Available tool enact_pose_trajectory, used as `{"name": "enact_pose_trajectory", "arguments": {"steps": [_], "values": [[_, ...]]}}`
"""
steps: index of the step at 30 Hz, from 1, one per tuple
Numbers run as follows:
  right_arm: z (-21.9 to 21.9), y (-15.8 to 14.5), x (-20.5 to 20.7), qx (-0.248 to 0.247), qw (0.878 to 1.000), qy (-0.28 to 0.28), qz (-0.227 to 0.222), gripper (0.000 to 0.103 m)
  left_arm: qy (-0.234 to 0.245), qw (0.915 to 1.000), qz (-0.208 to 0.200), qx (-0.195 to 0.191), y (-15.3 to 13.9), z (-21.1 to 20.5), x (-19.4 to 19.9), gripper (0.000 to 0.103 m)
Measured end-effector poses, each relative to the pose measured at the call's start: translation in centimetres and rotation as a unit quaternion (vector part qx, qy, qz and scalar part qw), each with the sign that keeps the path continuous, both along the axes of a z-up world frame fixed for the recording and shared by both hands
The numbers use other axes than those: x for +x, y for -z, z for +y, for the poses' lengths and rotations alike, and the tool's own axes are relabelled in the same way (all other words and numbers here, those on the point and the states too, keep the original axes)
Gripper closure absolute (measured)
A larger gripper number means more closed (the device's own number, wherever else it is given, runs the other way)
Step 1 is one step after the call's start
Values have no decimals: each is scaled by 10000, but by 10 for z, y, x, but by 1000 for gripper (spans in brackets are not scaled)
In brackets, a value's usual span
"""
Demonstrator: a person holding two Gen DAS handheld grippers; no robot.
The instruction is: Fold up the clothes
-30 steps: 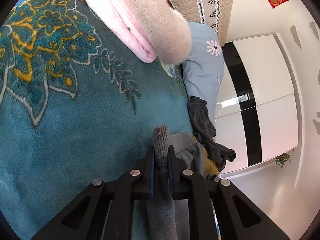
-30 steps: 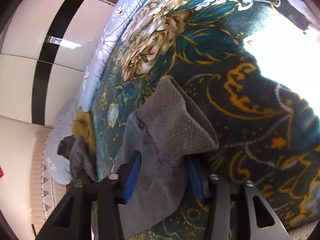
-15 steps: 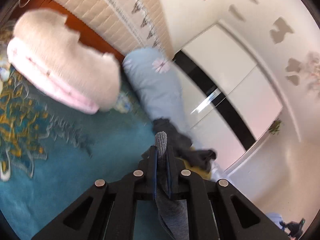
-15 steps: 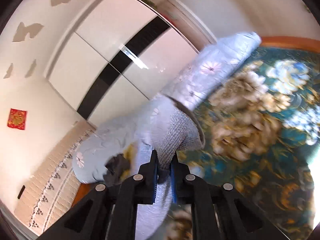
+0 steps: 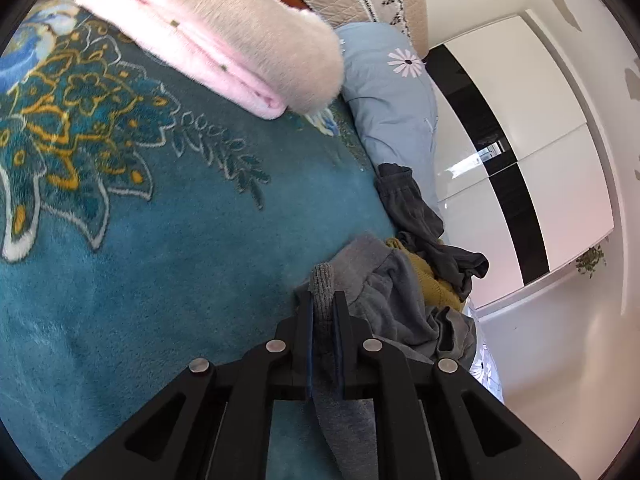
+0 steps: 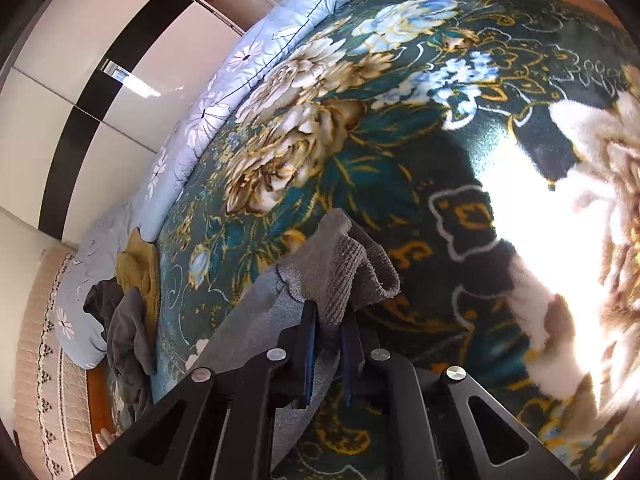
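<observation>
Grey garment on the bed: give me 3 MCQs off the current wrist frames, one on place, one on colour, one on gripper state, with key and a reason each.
1. Where does the pile of unfolded clothes lie?
A. At the edge of the teal blanket, beside the light blue quilt
B. On top of the pink folded blanket
C. On the floor by the wardrobe

2. What colour is the garment in the pile between the dark ones?
A. Red
B. Mustard yellow
C. White

3. What is the state of the left gripper?
A. Wide open, nothing between the fingers
B. Shut on the grey garment
C. Shut on the pink blanket

Key:
1 A: the heap sits on the blanket's border against the quilt.
2 B: the mustard garment shows between the dark pieces.
3 B: grey knit fabric is pinched between its pads; the right gripper grips the same grey cloth.
</observation>
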State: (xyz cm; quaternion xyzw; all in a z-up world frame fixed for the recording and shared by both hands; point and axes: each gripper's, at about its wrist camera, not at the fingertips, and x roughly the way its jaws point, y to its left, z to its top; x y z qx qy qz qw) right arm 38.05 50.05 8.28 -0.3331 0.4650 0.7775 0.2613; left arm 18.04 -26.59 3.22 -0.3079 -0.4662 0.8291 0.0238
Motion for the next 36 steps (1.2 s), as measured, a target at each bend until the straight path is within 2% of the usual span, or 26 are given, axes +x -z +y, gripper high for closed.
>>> {"name": "enact_pose_trajectory", "arguments": {"steps": [3, 6, 7, 10, 14, 15, 16, 19, 21, 23, 25, 27, 29, 31, 32, 35, 36], "values": [[1, 7, 4, -155, 9998, 87, -127, 88, -28, 9994, -280, 184, 10, -4, -3, 92], [2, 13, 3, -266, 9995, 87, -115, 86, -44, 9979, -462, 446, 19, -12, 0, 84], [2, 11, 5, -215, 9997, 63, -140, 82, -41, 9976, -498, 485, 21, -12, 1, 83], [5, -3, 9, -15, 9996, 147, -250, 68, 3, 9976, -564, 395, 20, -10, 0, 83], [8, -44, 17, 633, 9956, 609, -318, 60, -9, 9977, -619, 258, 16, -7, -1, 81], [2, -57, 9, 893, 9939, 541, -354, 58, -40, 9979, -626, 187, 14, -7, 0, 81], [-5, -68, 0, 1137, 9918, 448, -376, 55, -76, 9979, -633, 100, 12, -6, 0, 78], [-59, -85, -63, 1422, 9886, -499, -59, 46, -175, 9975, -673, -156, 6, -4, 0, 68], [-95, -95, -105, 1604, 9805, -1127, 153, 45, -199, 9969, -710, -255, 4, -4, 0, 65], [-142, -97, -153, 1717, 9674, -1842, 277, 44, -204, 9969, -710, -269, 3, -5, 1, 63], [-200, -92, -206, 1776, 9478, -2627, 318, 44, -269, 9967, -690, -325, 1, -7, 2, 62], [-272, -79, -259, 2000, 9153, -3491, 171, 44, -335, 9970, -602, -343, -1, -9, 5, 59], [-331, -69, -291, 2282, 8799, -4168, 79, 44, -396, 9973, -505, -359, -4, -13, 7, 57], [-385, -59, -313, 2708, 8383, -4732, -20, 44, -408, 9974, -483, -351, -5, -15, 6, 57], [-414, -53, -322, 3081, 8101, -4987, -129, 44, -397, 9974, -495, -336, -5, -16, 6, 57], [-457, -37, -338, 4062, 7413, -5325, -436, 44, -303, 9978, -528, -267, -4, -15, 1, 57], [-463, -32, -342, 4339, 7219, -5363, -537, 44, -259, 9979, -537, -239, -4, -15, 0, 57]]}}
